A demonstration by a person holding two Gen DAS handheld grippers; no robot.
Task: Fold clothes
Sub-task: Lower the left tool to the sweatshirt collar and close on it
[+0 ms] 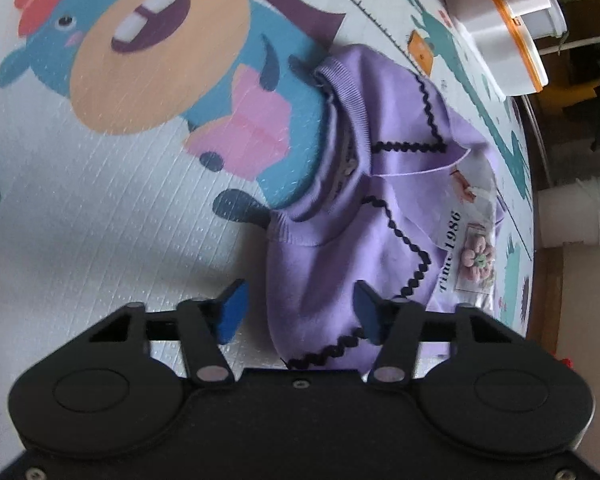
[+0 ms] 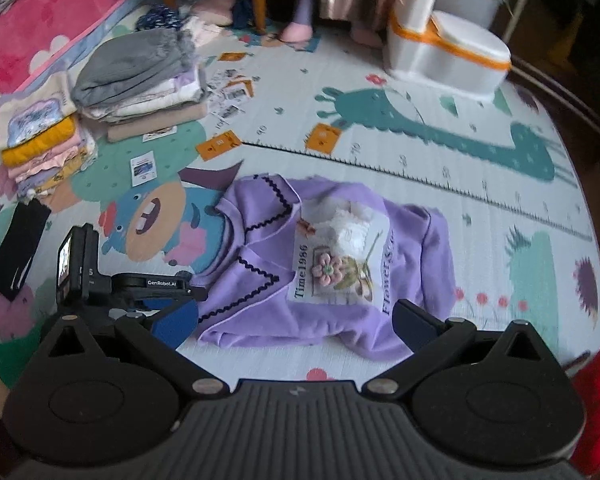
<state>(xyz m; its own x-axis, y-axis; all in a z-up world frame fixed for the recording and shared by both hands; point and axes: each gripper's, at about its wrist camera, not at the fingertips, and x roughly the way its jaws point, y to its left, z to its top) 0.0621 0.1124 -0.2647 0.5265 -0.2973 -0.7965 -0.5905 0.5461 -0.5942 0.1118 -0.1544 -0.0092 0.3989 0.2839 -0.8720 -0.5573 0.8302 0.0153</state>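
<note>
A lilac sweatshirt [image 2: 340, 280] with black zigzag trim and a printed patch reading "Time 1986" lies partly folded on the cartoon play mat [image 2: 480, 220]. In the left wrist view the sweatshirt [image 1: 380, 184] is bunched, its collar side toward me. My left gripper [image 1: 300, 308] is open, its blue pads on either side of the sweatshirt's near edge, holding nothing. It also shows in the right wrist view [image 2: 132, 284] at the garment's left side. My right gripper [image 2: 296, 324] is open and empty, just above the sweatshirt's near hem.
Stacks of folded clothes [image 2: 140, 80] stand at the back left beside a pink blanket [image 2: 40, 32]. A white and orange potty [image 2: 444, 52] sits at the back right. A black flat object [image 2: 18, 248] lies at left. Chair legs and a person's feet [image 2: 296, 28] are at the back.
</note>
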